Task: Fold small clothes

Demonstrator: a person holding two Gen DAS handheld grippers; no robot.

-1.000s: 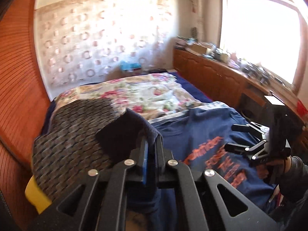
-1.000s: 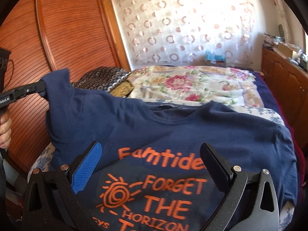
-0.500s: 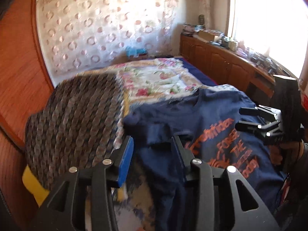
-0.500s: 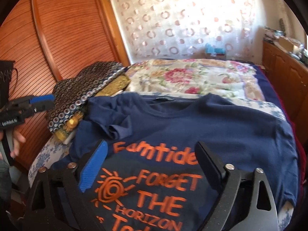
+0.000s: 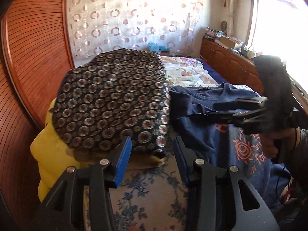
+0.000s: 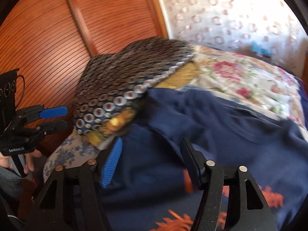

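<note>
Lying spread on the bed point(image 5: 154, 188), the navy T-shirt point(image 6: 221, 127) shows orange print toward its lower part, and its near sleeve is rumpled beside a dark circle-patterned cushion point(image 5: 111, 104) stacked on a yellow one point(image 5: 50, 154). The right gripper point(image 6: 152, 154) hovers over the shirt's sleeve side, its jaws closing with nothing pressed between them. The left gripper point(image 5: 152, 150) points at the cushion's near edge above the blue-flowered sheet, jaws opening and empty. A floral quilt point(image 6: 240, 77) lies beyond the shirt.

Home bedroom: bed point(image 5: 154, 192), curtain point(image 5: 134, 19), wardrobe point(image 6: 57, 28)
</note>
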